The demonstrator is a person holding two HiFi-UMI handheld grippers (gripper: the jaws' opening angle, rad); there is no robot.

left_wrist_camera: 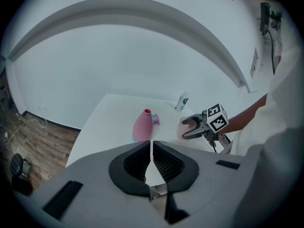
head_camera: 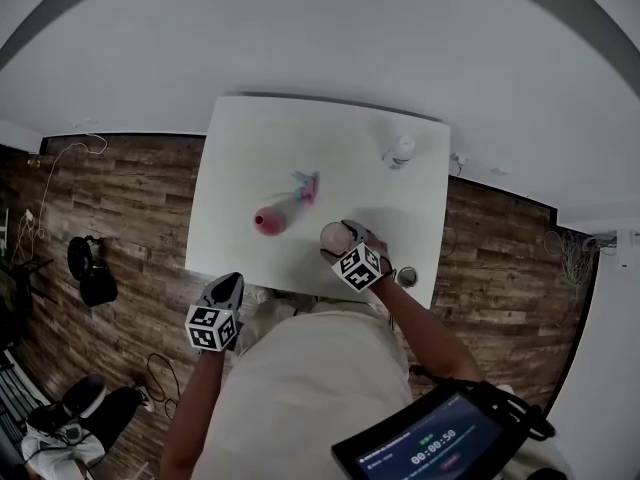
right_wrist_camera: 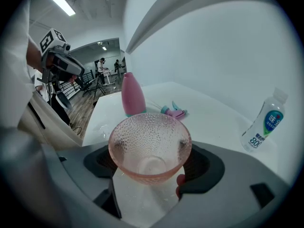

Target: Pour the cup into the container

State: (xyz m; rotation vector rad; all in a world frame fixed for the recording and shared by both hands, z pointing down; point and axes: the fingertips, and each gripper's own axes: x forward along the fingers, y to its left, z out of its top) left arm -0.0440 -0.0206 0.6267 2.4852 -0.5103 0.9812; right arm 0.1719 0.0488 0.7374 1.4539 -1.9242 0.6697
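Note:
A pink dimpled glass cup (right_wrist_camera: 149, 146) stands upright between the jaws of my right gripper (right_wrist_camera: 149, 161), which is shut on it near the table's front edge (head_camera: 337, 236). I cannot make out any liquid in it. The container, a pink bottle (head_camera: 268, 219) with an open red neck (left_wrist_camera: 142, 126), stands to the left of the cup (right_wrist_camera: 133, 95). Its pink and teal spray head (head_camera: 305, 184) lies on the table behind it. My left gripper (head_camera: 224, 296) hangs off the table's front left corner, jaws shut on nothing (left_wrist_camera: 151, 152).
The white table (head_camera: 250, 138) stands against a white wall on a wood floor. A small water bottle (head_camera: 400, 150) is at the back right (right_wrist_camera: 265, 120). A small round metal object (head_camera: 406, 276) lies by the front right edge. A tablet (head_camera: 430, 440) hangs below.

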